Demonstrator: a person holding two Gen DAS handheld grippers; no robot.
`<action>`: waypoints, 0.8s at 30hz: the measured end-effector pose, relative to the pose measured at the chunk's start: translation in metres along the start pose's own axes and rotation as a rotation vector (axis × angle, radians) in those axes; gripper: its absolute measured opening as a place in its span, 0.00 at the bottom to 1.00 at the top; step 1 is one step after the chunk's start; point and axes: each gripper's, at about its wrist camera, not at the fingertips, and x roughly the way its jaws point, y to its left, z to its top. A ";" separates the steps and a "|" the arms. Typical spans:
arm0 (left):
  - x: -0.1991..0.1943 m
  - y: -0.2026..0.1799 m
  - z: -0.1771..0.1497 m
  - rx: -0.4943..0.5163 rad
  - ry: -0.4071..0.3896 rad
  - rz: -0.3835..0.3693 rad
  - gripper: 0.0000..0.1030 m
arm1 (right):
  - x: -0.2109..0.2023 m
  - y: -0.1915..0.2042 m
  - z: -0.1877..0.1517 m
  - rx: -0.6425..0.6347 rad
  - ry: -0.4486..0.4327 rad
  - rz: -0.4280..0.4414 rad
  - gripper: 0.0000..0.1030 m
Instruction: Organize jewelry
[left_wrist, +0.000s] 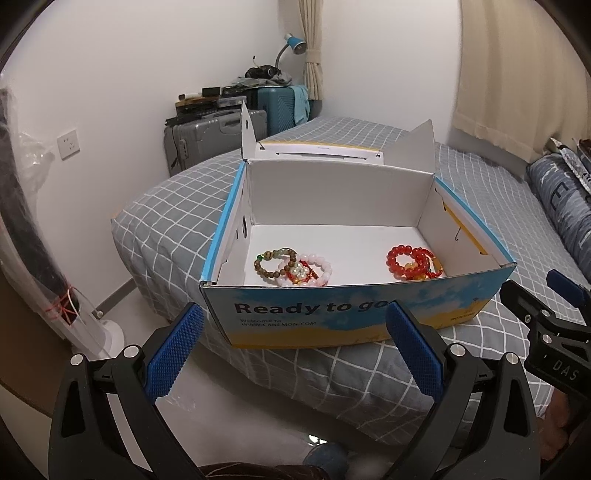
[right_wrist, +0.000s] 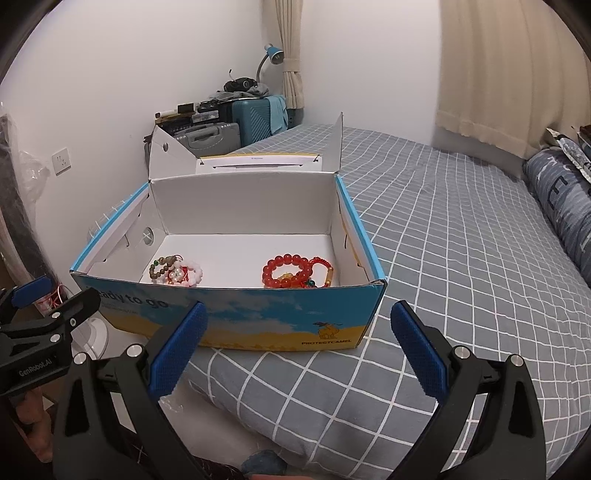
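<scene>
Holding both tools low at the foot of the bed, we are keeping the left gripper (left_wrist: 293, 347) spread wide with nothing between its blue pads (left_wrist: 173, 350), and the right gripper (right_wrist: 297, 347) likewise released and carrying nothing. Just beyond them, the open cardboard box (right_wrist: 258, 321) is sitting on the grey checked bedspread (right_wrist: 461, 258), lid flaps standing up at the back. Inside, on the white floor, we are seeing two clusters well apart: a brown wooden bracelet (left_wrist: 275, 264) overlapping a pale pink bracelet (left_wrist: 317, 267) at the left, and a red bead bracelet (right_wrist: 286, 271) piled with other red and yellow beads at the right. Farther back, suitcases (left_wrist: 218, 134) are standing against the wall.
</scene>
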 end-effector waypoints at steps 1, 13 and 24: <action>0.000 -0.001 0.000 0.000 0.000 0.000 0.94 | 0.000 0.000 0.000 -0.001 -0.001 0.001 0.93; 0.000 -0.001 -0.001 -0.006 0.000 -0.001 0.94 | 0.001 0.001 0.000 -0.001 0.000 0.000 0.93; 0.001 -0.002 0.001 0.006 -0.007 0.038 0.94 | 0.002 0.002 -0.001 -0.011 0.003 -0.004 0.93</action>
